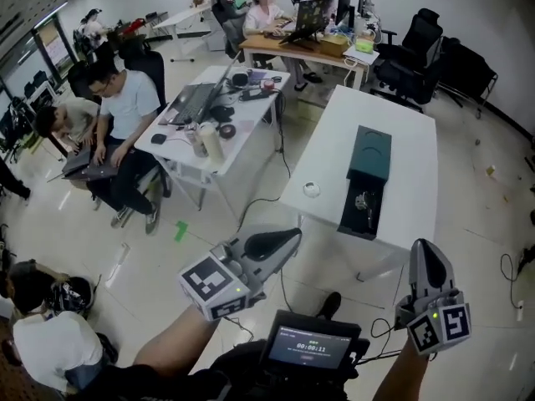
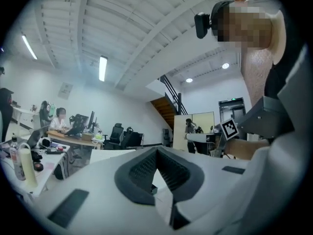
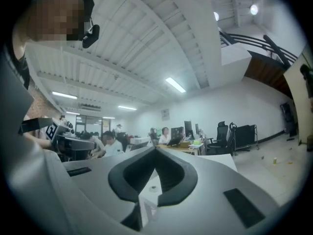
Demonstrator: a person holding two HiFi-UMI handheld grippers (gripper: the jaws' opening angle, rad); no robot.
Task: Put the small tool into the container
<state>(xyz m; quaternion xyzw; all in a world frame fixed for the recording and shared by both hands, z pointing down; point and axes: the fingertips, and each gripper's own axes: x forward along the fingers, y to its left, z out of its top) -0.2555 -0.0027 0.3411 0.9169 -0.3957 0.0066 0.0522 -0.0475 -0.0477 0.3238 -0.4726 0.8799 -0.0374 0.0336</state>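
Observation:
A long white table (image 1: 410, 140) stands ahead of me in the head view. On it lies a dark green container (image 1: 370, 150), with a black open tray (image 1: 359, 217) against its near end. A small metallic tool (image 1: 364, 200) rests in that tray. My left gripper (image 1: 288, 239) is held level short of the table's near left corner, jaws shut and empty. My right gripper (image 1: 422, 253) hovers off the table's near right end, its jaws together with nothing between them. In the gripper views, the left gripper (image 2: 156, 152) and the right gripper (image 3: 156, 151) both show their pads meeting.
A small white round object (image 1: 311, 189) lies on the table's left edge. To the left is a cluttered white desk (image 1: 209, 107) with seated people (image 1: 125, 107). Black office chairs (image 1: 418, 48) stand behind the table. A cable (image 1: 506, 274) trails on the floor at right.

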